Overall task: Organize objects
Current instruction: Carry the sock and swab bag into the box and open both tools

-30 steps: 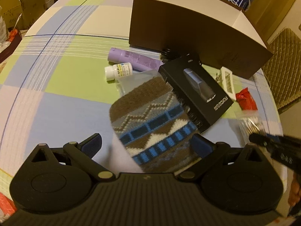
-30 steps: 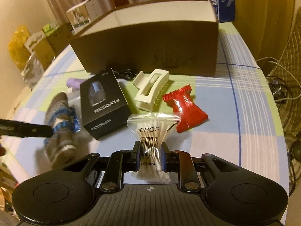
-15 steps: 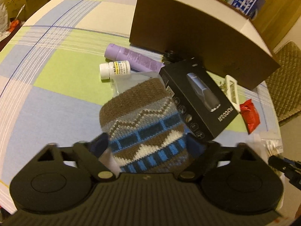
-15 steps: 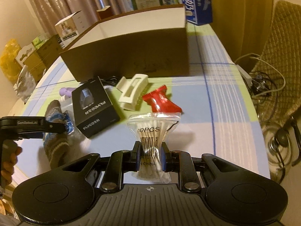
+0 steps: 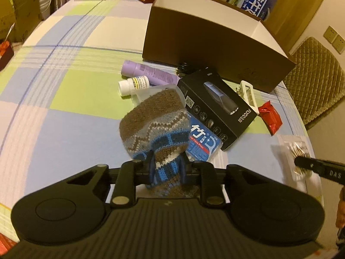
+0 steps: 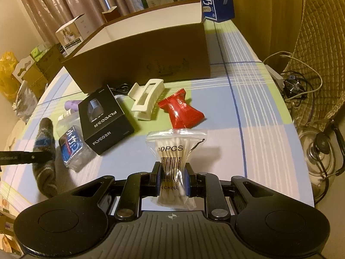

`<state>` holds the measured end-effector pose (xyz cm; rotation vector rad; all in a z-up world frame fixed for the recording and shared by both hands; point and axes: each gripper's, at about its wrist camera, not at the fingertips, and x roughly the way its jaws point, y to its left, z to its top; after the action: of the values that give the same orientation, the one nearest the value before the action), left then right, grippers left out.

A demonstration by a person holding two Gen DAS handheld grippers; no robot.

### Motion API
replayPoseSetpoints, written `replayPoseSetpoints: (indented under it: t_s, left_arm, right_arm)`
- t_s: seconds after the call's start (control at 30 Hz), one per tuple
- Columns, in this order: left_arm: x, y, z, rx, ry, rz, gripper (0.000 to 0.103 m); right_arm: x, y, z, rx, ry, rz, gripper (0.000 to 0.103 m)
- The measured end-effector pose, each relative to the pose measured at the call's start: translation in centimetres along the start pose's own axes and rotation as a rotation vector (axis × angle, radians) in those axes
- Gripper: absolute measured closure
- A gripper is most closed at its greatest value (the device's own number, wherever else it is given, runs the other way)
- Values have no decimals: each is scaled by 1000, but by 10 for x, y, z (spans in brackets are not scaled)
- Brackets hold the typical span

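Knitted sock [image 5: 155, 129]: my left claw [image 5: 167, 169], jaws just closing, pinches it. Cotton swab bag [image 6: 175, 157]: clamped in my right claw [image 6: 173, 173].

You can read "FLYCO" in pale letters twice on the glossy black rectangular carton [image 6: 105, 120], on its top and its near side. The clear zip bag of white cotton swabs [image 6: 175, 166] shows "00PCS", a barcode, and "N CHINA" lower down.
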<state>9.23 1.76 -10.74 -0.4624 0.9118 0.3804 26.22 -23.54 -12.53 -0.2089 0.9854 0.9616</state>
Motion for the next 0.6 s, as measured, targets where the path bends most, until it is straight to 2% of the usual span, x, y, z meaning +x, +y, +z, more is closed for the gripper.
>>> replayPoseSetpoints:
  t_s: [0.27,0.6]
  left_arm:
    - [-25,1,21,58,-9,-1,85]
    - [-35,-20,92,152,-99,-74,85]
  right_arm:
    - [-8,7,11,12,-30,8,86]
    - [-22,26,64,-12,-163,42,86]
